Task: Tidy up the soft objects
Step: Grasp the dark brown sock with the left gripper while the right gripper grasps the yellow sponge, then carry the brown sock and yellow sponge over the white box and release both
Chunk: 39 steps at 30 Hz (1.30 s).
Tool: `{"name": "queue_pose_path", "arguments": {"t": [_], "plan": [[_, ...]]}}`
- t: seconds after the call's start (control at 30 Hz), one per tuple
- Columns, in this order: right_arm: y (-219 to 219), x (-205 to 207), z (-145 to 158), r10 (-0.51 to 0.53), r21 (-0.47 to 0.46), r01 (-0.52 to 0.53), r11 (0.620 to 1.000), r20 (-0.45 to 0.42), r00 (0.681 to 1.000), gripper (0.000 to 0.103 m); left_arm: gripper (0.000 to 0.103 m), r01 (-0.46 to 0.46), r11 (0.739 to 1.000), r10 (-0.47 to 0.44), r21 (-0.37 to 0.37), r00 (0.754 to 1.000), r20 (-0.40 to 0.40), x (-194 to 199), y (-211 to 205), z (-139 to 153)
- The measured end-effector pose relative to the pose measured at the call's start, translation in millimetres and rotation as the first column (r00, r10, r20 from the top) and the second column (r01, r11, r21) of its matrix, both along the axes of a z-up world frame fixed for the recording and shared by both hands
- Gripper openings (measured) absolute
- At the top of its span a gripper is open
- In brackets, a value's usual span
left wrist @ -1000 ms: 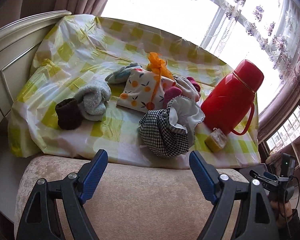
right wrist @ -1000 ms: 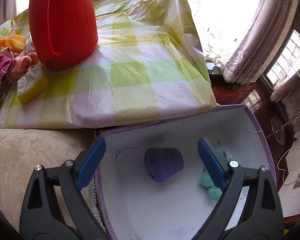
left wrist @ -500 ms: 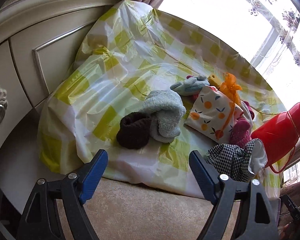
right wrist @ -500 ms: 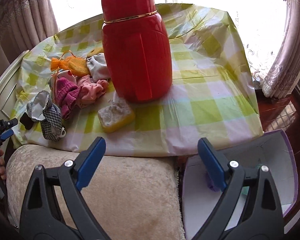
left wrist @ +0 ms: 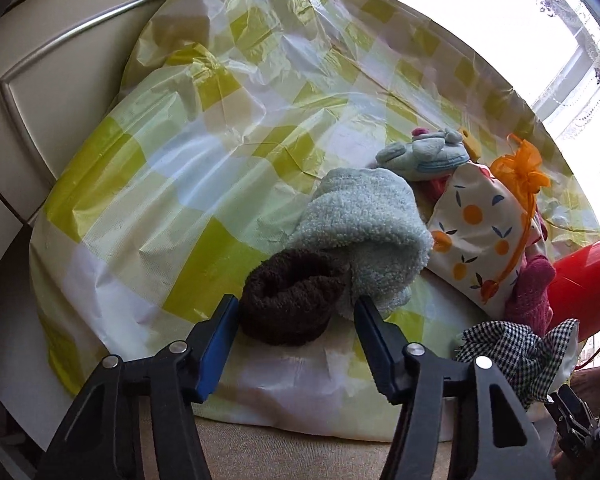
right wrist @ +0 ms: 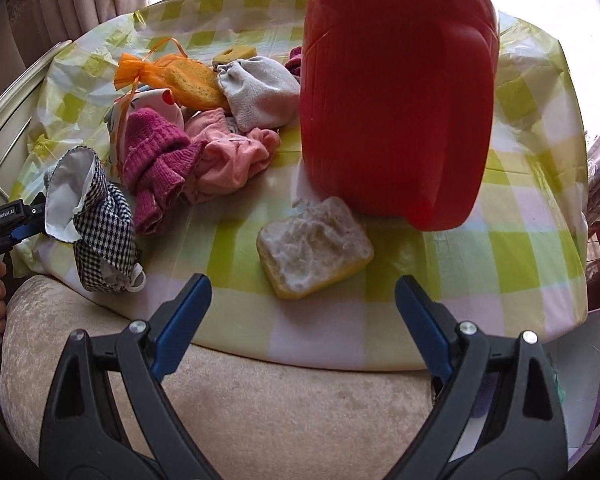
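Note:
My left gripper [left wrist: 296, 312] is open, its fingertips on either side of a rolled dark brown sock [left wrist: 288, 296] on the checked tablecloth [left wrist: 148, 184]. A pale blue fluffy sock [left wrist: 364, 224] lies against the brown one. Behind are a blue slipper [left wrist: 424, 156], an orange-print pouch [left wrist: 480, 232], a magenta knit [left wrist: 532, 292] and a houndstooth pouch [left wrist: 516, 352]. My right gripper [right wrist: 302, 294] is open and empty, just short of a yellow sponge [right wrist: 316, 244]. The magenta knit [right wrist: 156, 156], pink cloth [right wrist: 232, 156] and grey pouch [right wrist: 260, 92] lie to the left.
A tall red thermos [right wrist: 396, 92] stands right behind the sponge. A beige cushioned edge [right wrist: 260, 400] runs in front of the table. A cream cabinet panel [left wrist: 60, 52] is at the left. The white bin's purple rim [right wrist: 596, 360] shows at lower right.
My left gripper has moved in close to the brown sock, which now sits between its fingertips. My right gripper has swung from over the bin up to the sponge by the thermos.

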State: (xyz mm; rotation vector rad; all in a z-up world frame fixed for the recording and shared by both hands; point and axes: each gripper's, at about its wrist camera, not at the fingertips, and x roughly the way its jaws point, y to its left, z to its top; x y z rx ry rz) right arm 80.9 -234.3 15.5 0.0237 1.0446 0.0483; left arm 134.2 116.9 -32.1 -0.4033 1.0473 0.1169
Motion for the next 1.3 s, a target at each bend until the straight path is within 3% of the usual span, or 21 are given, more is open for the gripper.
{"name": "queue_pose_path", "arguments": {"t": [0.03, 0.23, 0.57, 0.67, 0.83, 1.1, 1.3], "plan": [[0.7, 3.2, -2.0, 0.004, -0.001, -0.004, 1.000, -0.007, 1.000, 0.094, 0.042, 0.001, 1.000, -0.001, 0.003, 1.000, -0.004, 1.3, -0.9, -0.9], [3.2, 19.6, -9.8, 0.005, -0.037, -0.006, 0.999, -0.013, 1.000, 0.094, 0.034, 0.015, 1.000, -0.016, 0.027, 0.999, 0.030, -2.7, -5.8, 4.0], [6.8, 41.7, -24.4, -0.018, -0.097, 0.015, 0.995, -0.038, 0.999, 0.092, 0.033, 0.014, 0.998, -0.023, 0.065, 0.990, 0.141, -24.1, -16.5, 31.0], [3.1, 46.3, -29.1, -0.019, -0.077, 0.015, 0.997, -0.057, 0.998, 0.075, 0.033, 0.012, 0.998, -0.022, 0.066, 0.987, 0.159, -32.3, -22.1, 36.9], [-1.7, 45.3, -28.9, -0.018, -0.049, 0.015, 0.999, -0.048, 0.999, 0.070, 0.033, 0.022, 0.998, -0.034, 0.063, 0.982, 0.187, -45.9, -34.4, 46.3], [-2.9, 20.4, -10.8, -0.011, -0.043, 0.011, 0.999, 0.009, 1.000, 0.069, 0.033, 0.069, 0.996, -0.079, 0.053, 0.968, 0.237, -68.0, -60.4, 62.2], [-4.5, -2.9, 2.3, -0.025, -0.016, 0.026, 1.000, 0.035, 0.999, 0.069, 0.033, 0.164, 0.984, -0.177, 0.069, 0.946, 0.272, -83.3, -97.6, 71.8]]}}
